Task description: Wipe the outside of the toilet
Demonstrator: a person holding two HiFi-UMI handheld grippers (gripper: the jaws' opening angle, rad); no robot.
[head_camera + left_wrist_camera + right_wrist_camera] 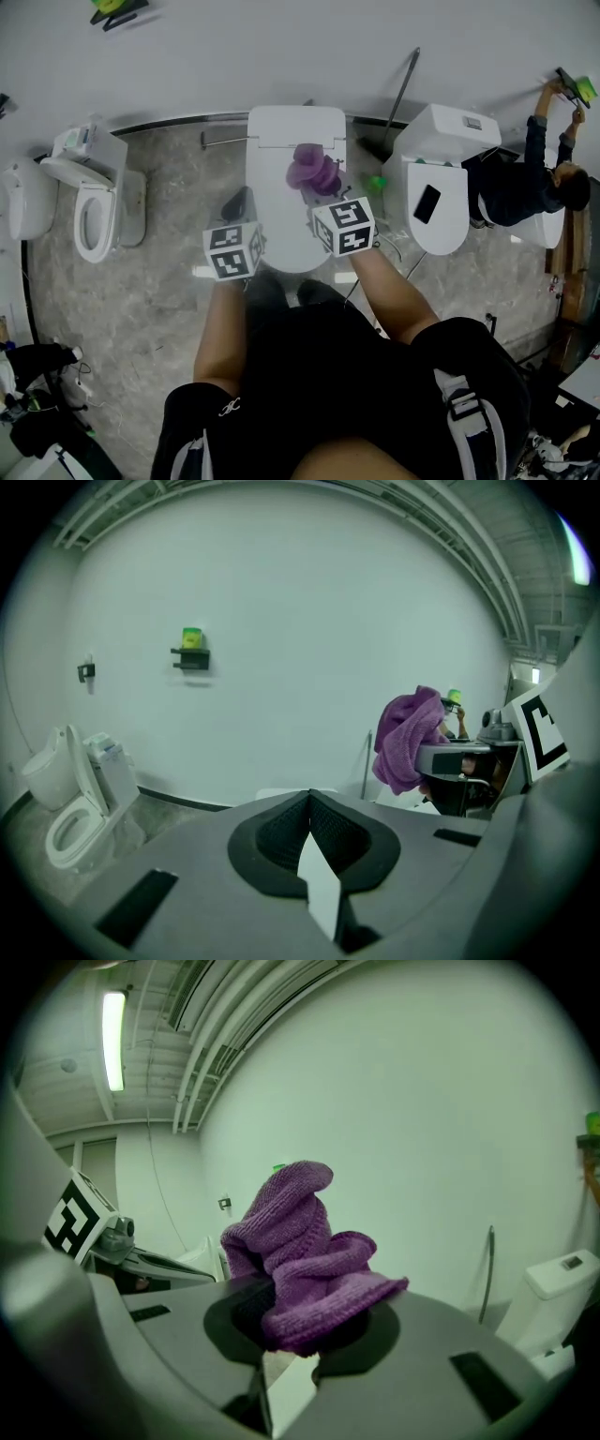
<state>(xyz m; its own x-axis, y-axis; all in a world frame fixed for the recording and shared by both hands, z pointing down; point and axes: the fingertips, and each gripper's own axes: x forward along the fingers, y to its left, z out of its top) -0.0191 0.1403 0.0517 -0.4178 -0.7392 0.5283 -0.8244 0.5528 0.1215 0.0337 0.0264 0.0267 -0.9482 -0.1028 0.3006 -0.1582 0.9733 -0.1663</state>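
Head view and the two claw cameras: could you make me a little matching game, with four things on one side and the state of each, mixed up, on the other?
Things:
1. purple cloth
2. left claw
3. far-left toilet
4. middle toilet

States:
A. lid down
B. shut, nothing in it
C. gripped by the right claw
D. lid up, bowl open

Pairs: 1-C, 2-B, 3-D, 4-A
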